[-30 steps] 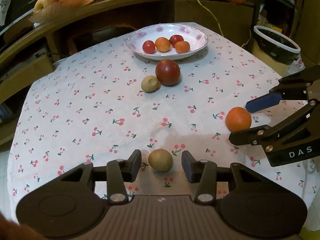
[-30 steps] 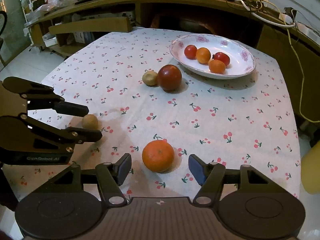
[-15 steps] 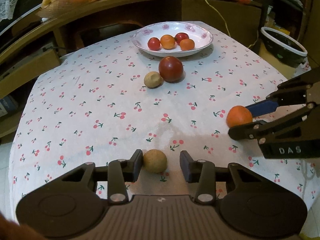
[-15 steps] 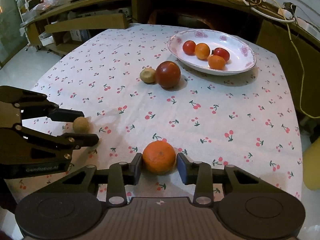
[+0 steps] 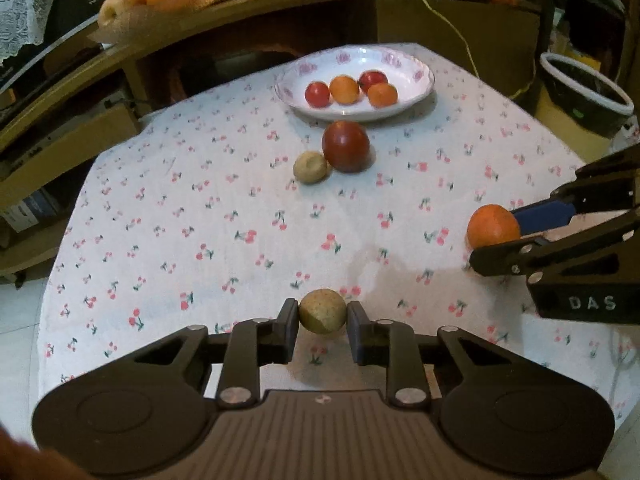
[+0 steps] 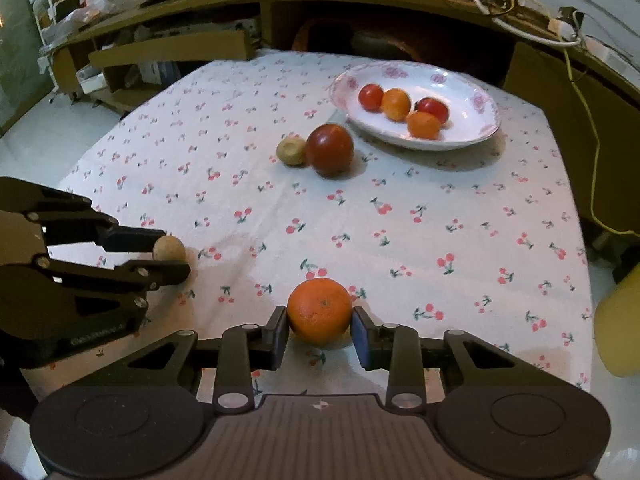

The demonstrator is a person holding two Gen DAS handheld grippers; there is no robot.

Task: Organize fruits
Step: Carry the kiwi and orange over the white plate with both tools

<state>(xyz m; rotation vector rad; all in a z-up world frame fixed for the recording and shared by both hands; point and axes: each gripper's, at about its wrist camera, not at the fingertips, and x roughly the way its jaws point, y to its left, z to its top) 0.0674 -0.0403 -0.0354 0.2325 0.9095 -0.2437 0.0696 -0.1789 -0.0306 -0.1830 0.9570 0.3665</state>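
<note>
Cherry-print white tablecloth [image 5: 168,216]: left gripper [image 5: 323,317] clamped on small tan round fruit [image 5: 322,311], right gripper [image 6: 320,330] closing, pads against round orange [image 6: 319,310]; farther off, pink-flowered white plate [image 6: 476,128] holding four small fruits.

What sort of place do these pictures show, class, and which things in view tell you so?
Most likely a room in a home: a table under a cherry-print tablecloth, a floral plate of fruit, and cluttered wooden shelving with cables behind.

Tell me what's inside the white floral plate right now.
The plate holds four small fruits: two red, two orange. Whatever lies under them is hidden.
</note>
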